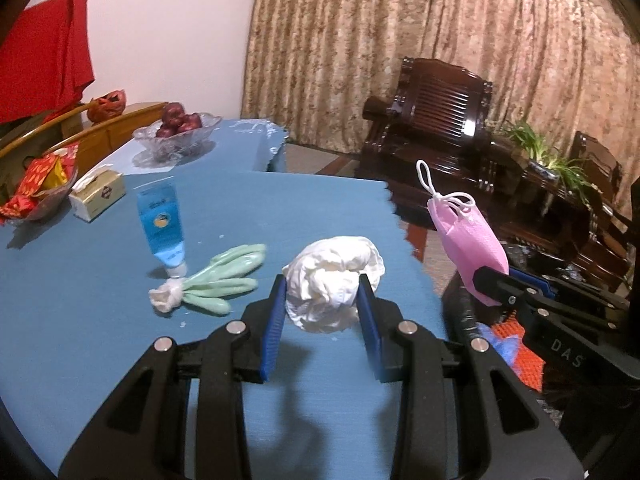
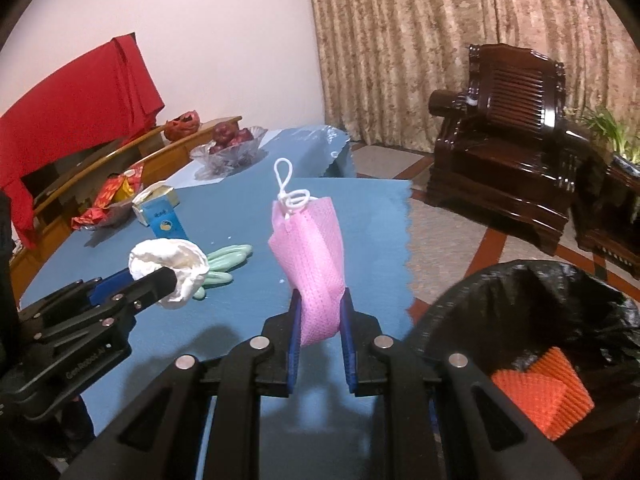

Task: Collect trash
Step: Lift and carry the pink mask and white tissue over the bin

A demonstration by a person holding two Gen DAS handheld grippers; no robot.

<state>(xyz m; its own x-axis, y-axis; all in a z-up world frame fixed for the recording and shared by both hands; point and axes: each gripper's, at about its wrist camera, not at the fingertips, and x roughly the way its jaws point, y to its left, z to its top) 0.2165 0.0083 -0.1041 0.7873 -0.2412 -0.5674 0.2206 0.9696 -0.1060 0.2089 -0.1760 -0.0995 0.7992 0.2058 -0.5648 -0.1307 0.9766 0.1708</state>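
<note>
Readable lettering is sparse. "DAS" stands in pale capitals on the black body of the right tongs (image 1: 486, 280), seen from the left wrist. "GenRobot.AI" runs along the black body of the left tongs (image 2: 170, 280), seen from the right wrist. Print on the blue tube (image 1: 162, 224) and the tissue box (image 1: 98, 196): too small to read.

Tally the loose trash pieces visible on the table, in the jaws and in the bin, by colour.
White: 1, crumpled tissue in the left gripper
Pink: 1, face mask in the right gripper
Green: 1, glove on the table
Blue: 1, tube
Orange: 1, mesh piece in the bin
Total: 5
</note>
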